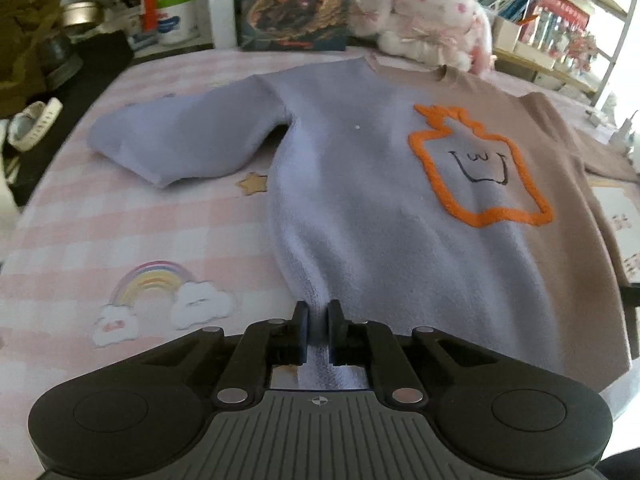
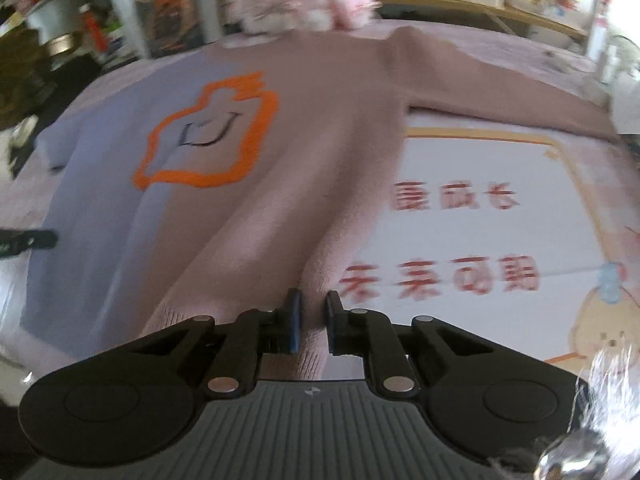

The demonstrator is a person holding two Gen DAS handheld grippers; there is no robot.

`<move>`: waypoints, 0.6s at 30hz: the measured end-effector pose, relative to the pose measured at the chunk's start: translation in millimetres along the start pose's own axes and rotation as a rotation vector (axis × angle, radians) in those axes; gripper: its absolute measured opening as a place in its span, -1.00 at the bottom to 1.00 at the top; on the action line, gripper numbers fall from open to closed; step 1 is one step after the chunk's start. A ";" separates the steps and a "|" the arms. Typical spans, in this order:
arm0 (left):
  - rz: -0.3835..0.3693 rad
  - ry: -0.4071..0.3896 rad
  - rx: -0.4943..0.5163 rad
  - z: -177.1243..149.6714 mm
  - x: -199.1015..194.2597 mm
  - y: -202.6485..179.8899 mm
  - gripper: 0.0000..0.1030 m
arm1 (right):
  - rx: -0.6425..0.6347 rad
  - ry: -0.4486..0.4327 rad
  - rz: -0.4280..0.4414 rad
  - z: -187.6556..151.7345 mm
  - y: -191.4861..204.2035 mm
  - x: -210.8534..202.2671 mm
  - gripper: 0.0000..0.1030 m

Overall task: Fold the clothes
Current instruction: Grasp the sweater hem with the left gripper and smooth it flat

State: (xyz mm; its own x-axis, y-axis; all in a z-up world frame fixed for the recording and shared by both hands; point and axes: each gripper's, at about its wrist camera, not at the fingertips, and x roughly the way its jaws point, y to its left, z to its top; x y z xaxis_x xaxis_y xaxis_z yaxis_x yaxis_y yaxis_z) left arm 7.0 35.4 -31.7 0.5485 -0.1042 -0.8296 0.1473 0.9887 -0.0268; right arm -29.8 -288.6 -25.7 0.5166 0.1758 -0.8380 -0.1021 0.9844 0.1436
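Pink checked tabletop cover point(image 1: 72, 216) printed with a rainbow-and-clouds motif point(image 1: 160, 300) and a small star point(image 1: 253, 183). Beyond the star at the far edge: plush toy point(image 1: 424, 12), white with pink spots, just beside an upright picture book point(image 1: 294, 2). Left of the book, a white tub point(image 1: 176, 20). Shelves of books point(image 1: 540, 12) right of the plush. White printed sheet point(image 2: 480, 216) with red characters, blurred.
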 end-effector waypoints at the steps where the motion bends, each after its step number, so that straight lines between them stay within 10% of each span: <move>1: 0.009 0.001 0.008 -0.5 -1.0 0.0 -0.85 | -0.016 -0.004 -0.012 -1.0 3.2 -0.5 -0.78; 18: -0.033 -0.011 -0.044 6.0 1.4 -21.9 -0.85 | -0.047 -0.024 -0.143 -1.5 -25.9 -6.6 -0.78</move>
State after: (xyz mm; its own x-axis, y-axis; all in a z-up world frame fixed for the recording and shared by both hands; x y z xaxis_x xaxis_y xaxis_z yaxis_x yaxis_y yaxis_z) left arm 9.4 13.0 -28.9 0.5530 -0.1374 -0.8218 0.1288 0.9886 -0.0786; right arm -31.9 -315.3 -24.6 0.5485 0.0342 -0.8355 -0.0651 0.9979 -0.0019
